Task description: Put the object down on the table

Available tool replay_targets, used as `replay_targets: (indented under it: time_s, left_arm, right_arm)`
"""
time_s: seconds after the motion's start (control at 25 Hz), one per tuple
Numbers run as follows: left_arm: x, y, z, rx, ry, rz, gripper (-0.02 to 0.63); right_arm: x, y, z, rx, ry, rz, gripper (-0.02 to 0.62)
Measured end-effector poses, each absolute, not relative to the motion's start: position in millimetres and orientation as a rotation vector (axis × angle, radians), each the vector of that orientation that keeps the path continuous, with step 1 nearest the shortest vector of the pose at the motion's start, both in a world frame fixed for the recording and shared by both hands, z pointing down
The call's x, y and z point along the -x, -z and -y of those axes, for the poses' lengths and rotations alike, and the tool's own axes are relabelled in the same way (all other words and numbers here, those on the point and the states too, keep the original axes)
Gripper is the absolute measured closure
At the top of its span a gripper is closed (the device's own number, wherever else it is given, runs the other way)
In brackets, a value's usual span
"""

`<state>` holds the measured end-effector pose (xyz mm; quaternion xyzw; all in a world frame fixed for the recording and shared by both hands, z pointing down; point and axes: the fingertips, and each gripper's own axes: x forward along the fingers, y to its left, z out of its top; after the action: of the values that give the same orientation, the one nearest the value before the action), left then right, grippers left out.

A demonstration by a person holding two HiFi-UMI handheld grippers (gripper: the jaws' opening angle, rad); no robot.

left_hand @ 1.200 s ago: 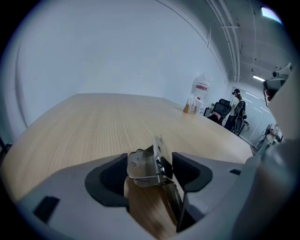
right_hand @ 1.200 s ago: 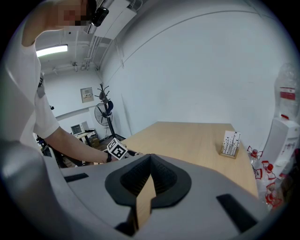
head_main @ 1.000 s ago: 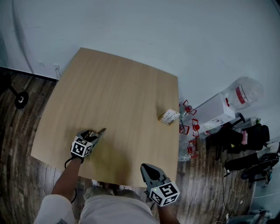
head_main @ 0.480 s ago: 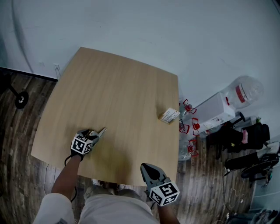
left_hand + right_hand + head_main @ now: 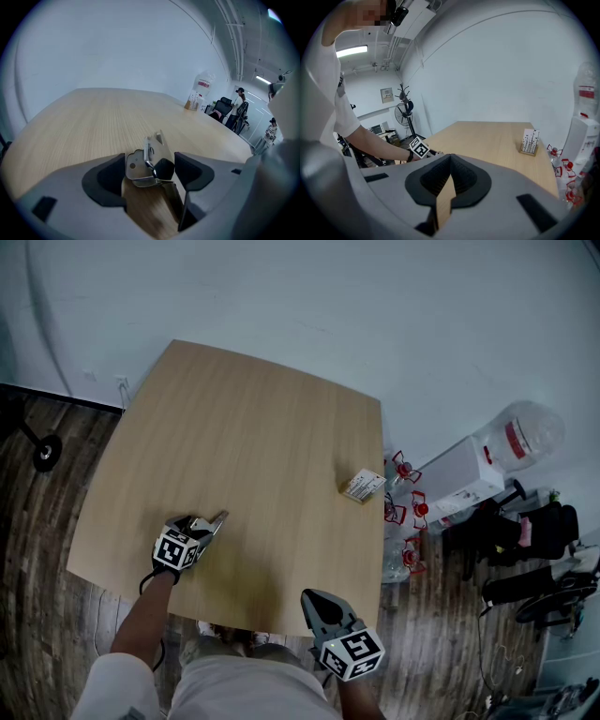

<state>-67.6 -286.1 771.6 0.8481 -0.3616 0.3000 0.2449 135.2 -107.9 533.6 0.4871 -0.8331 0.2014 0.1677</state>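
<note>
A small folded metal clip (image 5: 147,164) with a black part lies on the wooden table (image 5: 253,427) near its front left corner. It sits between the pads of my left gripper (image 5: 150,171), whose jaws are opening around it. From above, the clip's silver tip (image 5: 217,518) pokes out past the left gripper (image 5: 208,524). My right gripper (image 5: 314,601) hovers off the table's front edge. Its jaws (image 5: 450,157) are shut, with nothing between them.
A small printed card holder (image 5: 362,487) stands at the table's right edge. Beyond that edge are a white box (image 5: 459,482), a large water jug (image 5: 525,437) and red-capped bottles (image 5: 405,471) on the floor. A black wheel (image 5: 44,453) is at the far left.
The left gripper has drawn back very slightly toward the front left corner, and its jaws have spread a little around the clip. The right gripper has stayed put.
</note>
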Motion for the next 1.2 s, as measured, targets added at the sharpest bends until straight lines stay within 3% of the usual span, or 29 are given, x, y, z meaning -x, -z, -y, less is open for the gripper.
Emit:
replay_targets:
  time_s: [1.2]
  left_arm:
    - [105.4, -688.1, 232.5, -2.378, -0.628, 1.32, 0.3]
  right_arm:
    - [-122.6, -522.2, 85.9, -1.217, -0.514, 2.551, 0.597]
